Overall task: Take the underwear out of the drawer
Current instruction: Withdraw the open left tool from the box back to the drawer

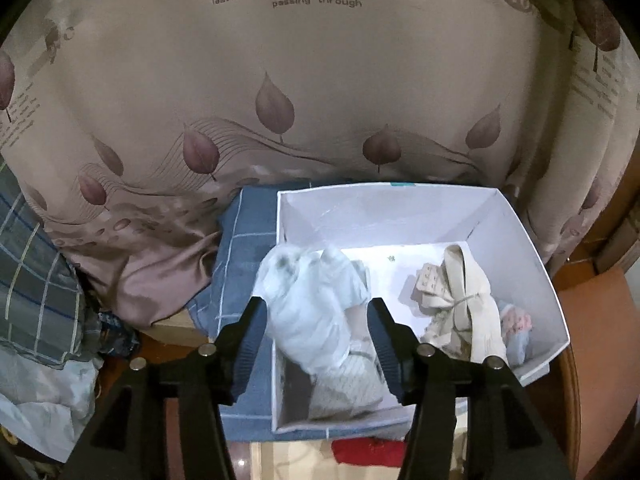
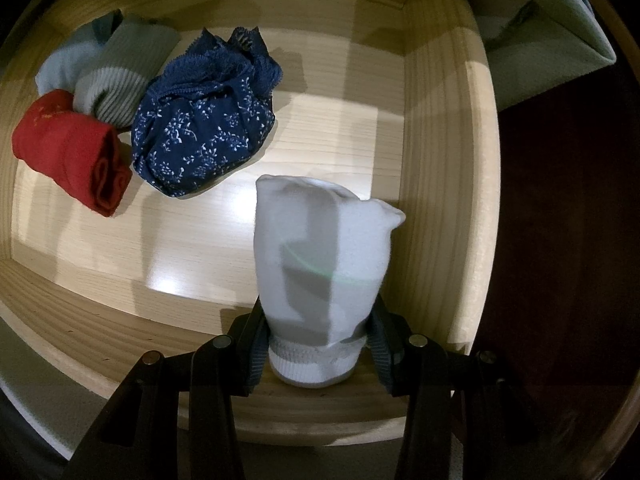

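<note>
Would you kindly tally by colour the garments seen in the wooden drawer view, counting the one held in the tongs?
Red: 1, rolled garment
Navy floral with lace: 1
Pale green ribbed: 1
Light blue-grey: 1, partly hidden
White: 1, gripped by the right tongs above the wooden drawer
Total: 5

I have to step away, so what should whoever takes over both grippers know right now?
Left gripper: fingers apart over the white box, a pale garment loose between them, just released into the box beside a beige bra.
Right gripper: shut on a white folded garment, lifted above the wooden drawer.
Done: some pieces already boxed.
Left: box the white one, then fetch the navy floral underwear, the red roll and the grey-green roll from the drawer.
</note>
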`<state>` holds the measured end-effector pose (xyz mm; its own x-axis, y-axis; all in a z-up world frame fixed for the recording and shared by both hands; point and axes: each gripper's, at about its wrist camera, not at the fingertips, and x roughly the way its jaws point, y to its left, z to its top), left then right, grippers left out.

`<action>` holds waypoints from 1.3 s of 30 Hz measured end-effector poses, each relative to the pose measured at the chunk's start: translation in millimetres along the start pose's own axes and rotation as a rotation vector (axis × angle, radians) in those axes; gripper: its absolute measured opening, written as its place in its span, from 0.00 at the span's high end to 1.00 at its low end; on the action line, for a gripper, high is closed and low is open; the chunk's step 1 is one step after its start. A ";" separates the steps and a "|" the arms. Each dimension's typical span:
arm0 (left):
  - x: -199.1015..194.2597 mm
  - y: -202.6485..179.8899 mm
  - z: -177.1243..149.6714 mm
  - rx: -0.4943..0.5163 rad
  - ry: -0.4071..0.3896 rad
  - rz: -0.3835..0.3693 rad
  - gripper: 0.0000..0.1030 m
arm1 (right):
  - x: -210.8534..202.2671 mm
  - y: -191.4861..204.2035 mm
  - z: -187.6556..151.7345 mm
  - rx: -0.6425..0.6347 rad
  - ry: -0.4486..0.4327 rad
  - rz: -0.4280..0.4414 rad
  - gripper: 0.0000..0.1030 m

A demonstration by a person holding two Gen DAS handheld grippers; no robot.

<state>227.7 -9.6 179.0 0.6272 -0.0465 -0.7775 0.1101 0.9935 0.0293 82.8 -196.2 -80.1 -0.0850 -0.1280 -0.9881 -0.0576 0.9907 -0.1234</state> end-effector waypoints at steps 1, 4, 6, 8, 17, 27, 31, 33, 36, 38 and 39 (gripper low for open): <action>-2.9 0.6 -3.4 0.004 0.002 -0.003 0.48 | -0.4 -0.1 -0.1 0.000 0.000 0.000 0.60; -9.2 5.1 -16.3 0.007 0.018 -0.001 0.48 | -0.5 0.3 0.0 -0.001 0.001 -0.002 0.60; -12.2 9.4 -27.9 0.002 0.029 -0.009 0.48 | -1.2 0.1 -0.6 -0.002 0.003 -0.006 0.60; -15.1 12.4 -43.2 0.003 0.042 -0.006 0.48 | -1.4 0.0 -0.9 -0.001 0.003 -0.008 0.60; -4.2 14.4 -138.4 0.017 0.120 0.055 0.48 | -2.3 -2.7 -1.5 0.007 0.000 -0.001 0.61; 44.2 2.8 -231.7 -0.075 0.266 0.060 0.48 | -3.3 -7.2 -0.1 0.014 -0.017 -0.007 0.63; 52.3 -1.4 -246.8 -0.108 0.275 0.064 0.48 | -11.1 -8.7 -0.3 0.021 -0.053 0.002 0.63; 55.8 -5.2 -254.5 -0.113 0.273 0.070 0.48 | -16.8 -8.2 -0.9 0.016 -0.083 0.014 0.64; 58.3 -9.9 -256.6 -0.081 0.272 0.097 0.48 | -26.9 -8.6 -3.2 0.011 -0.136 0.021 0.64; 57.2 -10.4 -255.1 -0.074 0.255 0.093 0.48 | -33.2 -9.2 -4.8 0.008 -0.169 0.024 0.64; 58.7 -9.0 -256.1 -0.083 0.263 0.092 0.48 | -36.4 -9.5 -5.7 0.007 -0.186 0.025 0.64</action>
<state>66.0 5.4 -27.9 0.4085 0.0619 -0.9106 -0.0081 0.9979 0.0643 80.7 -201.3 -42.5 0.0995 -0.0936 -0.9906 -0.0504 0.9938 -0.0989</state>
